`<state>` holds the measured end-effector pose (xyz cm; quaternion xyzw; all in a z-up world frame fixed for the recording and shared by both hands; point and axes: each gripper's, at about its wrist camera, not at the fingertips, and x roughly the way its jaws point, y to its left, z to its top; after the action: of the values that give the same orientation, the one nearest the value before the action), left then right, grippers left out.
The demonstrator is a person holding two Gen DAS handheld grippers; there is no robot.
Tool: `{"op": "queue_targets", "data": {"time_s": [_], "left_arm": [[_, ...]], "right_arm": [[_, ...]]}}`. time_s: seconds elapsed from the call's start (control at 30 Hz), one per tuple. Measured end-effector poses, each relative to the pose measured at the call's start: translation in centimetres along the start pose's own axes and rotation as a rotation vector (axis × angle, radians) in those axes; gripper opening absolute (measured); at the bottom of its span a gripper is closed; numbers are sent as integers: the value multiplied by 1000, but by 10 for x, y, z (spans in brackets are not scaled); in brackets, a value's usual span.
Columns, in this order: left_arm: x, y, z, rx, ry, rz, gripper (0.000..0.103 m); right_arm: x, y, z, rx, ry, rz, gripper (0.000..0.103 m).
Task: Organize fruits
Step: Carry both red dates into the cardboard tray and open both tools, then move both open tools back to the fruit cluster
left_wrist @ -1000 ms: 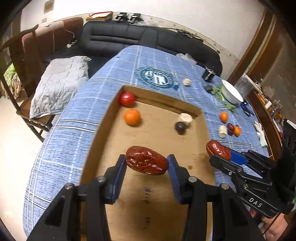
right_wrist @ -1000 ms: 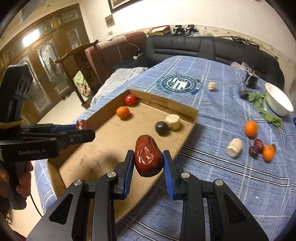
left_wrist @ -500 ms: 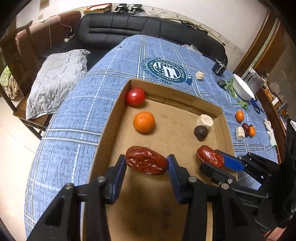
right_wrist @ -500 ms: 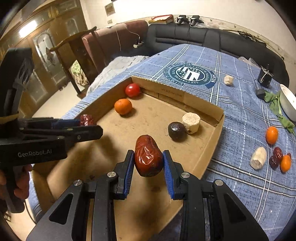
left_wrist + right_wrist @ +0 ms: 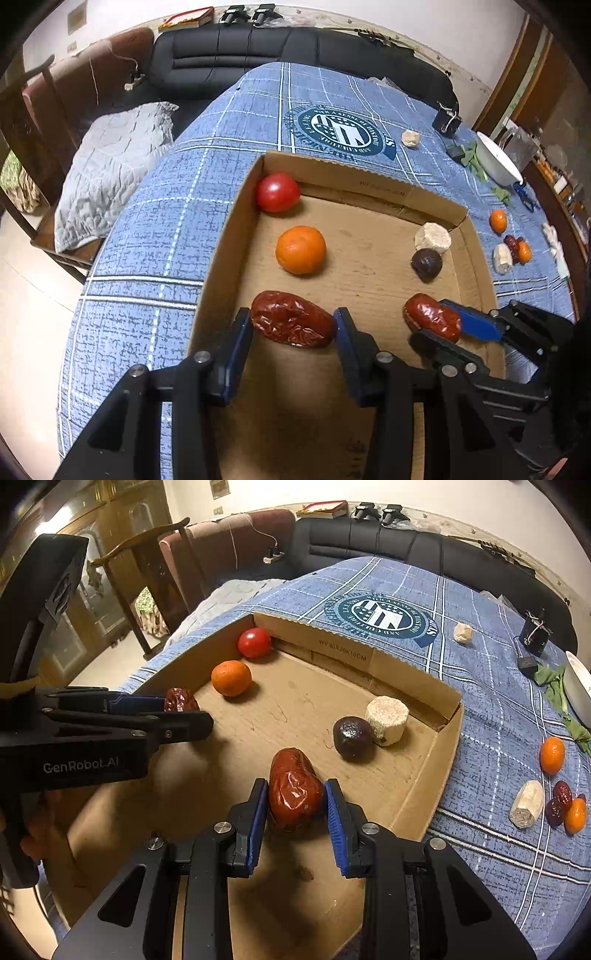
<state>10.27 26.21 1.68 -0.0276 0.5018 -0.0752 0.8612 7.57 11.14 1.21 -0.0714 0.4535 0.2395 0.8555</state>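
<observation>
A shallow cardboard box [image 5: 364,182] [image 5: 332,646] lies on the blue checked tablecloth. Inside are a red tomato [image 5: 277,192] [image 5: 254,642], an orange [image 5: 301,250] [image 5: 231,677], a dark round fruit [image 5: 426,263] [image 5: 352,736] and a pale cylinder piece [image 5: 432,238] [image 5: 387,720]. My left gripper [image 5: 293,325] is shut on a wrinkled red date [image 5: 291,324] low over the box's left side. My right gripper [image 5: 295,801] is shut on another red date [image 5: 293,788] over the box floor; it also shows in the left wrist view [image 5: 432,319].
On the cloth right of the box lie a small orange [image 5: 553,755], a pale piece [image 5: 527,804], dark dates [image 5: 558,803] and another small orange [image 5: 576,814]. A white bowl [image 5: 496,164], green leaves [image 5: 554,686], a binder clip [image 5: 535,633] and a pale piece [image 5: 463,632] sit farther back.
Both grippers have moved forward and lower into the box, each still holding its date. The right gripper came in over the box's right edge.
</observation>
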Motion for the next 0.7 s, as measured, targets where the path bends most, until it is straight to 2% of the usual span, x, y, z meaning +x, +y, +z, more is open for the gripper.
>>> {"op": "queue_targets", "data": {"time_s": [0.2, 0.7], "left_arm": [[-1, -3, -3, 36, -4, 33, 51], [-18, 1, -21, -10, -4, 33, 56]], "right_arm": [[-1, -3, -2, 8, 4, -9, 30], [-20, -11, -10, 37, -7, -23, 34]]}}
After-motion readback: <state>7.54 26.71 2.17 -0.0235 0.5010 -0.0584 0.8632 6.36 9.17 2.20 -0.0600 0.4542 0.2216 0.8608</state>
